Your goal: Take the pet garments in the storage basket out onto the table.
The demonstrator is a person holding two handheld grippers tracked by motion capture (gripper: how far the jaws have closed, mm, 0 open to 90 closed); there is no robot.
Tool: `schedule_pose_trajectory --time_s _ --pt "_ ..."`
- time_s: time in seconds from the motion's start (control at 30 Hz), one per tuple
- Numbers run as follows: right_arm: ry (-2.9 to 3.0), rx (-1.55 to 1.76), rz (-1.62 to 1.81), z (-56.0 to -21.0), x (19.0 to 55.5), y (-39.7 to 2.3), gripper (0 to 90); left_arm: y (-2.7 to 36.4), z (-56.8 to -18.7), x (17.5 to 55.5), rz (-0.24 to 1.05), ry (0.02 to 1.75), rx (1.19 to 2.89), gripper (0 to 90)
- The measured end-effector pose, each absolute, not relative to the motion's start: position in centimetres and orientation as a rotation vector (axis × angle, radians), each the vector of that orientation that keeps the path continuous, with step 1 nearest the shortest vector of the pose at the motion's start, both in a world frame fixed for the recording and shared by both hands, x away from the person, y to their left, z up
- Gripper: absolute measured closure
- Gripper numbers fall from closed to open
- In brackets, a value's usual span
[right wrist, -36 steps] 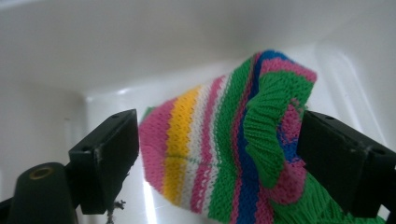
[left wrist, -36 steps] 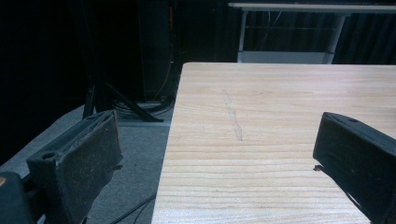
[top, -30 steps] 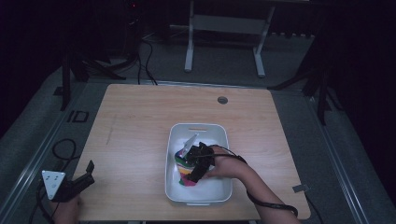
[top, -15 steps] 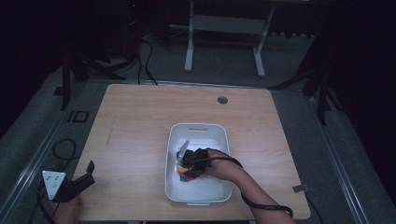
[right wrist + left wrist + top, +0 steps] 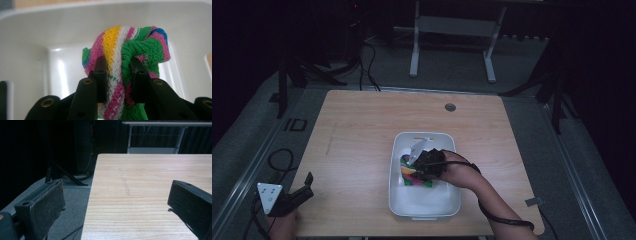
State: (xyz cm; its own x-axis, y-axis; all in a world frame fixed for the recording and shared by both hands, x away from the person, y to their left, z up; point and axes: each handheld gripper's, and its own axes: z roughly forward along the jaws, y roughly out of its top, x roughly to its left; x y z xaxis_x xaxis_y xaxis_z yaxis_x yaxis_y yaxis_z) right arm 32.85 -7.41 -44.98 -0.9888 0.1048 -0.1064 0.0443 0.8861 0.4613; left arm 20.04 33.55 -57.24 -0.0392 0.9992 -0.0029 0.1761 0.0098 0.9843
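Right gripper [image 5: 117, 72] jaws clamped on striped knitted cloth [image 5: 130, 47] inside white tub [image 5: 447, 205]; left gripper [image 5: 117, 202] jaws spread wide at desk [image 5: 357, 135] edge.

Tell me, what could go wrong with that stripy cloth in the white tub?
The right gripper pinches just a bunched fold of the stripy cloth, so the cloth might slip free if lifted fast. The rest of it hangs loose and could snag on the rim of the white tub and perhaps drag the tub along. The left gripper is open at the table's edge, too far away to help.
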Motion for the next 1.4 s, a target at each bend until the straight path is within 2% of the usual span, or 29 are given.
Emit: schedule_pose_trajectory --time_s 0.37,0.6,0.97,1.4 --pt "2.809 0.092 0.869 -39.5 32.3 -8.6 71.7 33.6 -57.2 20.0 1.146 1.371 1.313 1.4" --pt "2.763 0.105 0.906 -37.3 32.4 -9.5 71.6 33.6 -57.2 20.0 1.142 1.373 1.309 1.4" --pt "2.640 0.249 0.965 -33.8 33.5 -15.0 71.6 33.6 -57.3 20.0 1.143 1.372 1.310 1.4" --pt "2.567 0.423 0.916 -33.2 34.2 -21.4 71.5 33.6 -57.2 20.0 1.144 1.371 1.314 1.4"
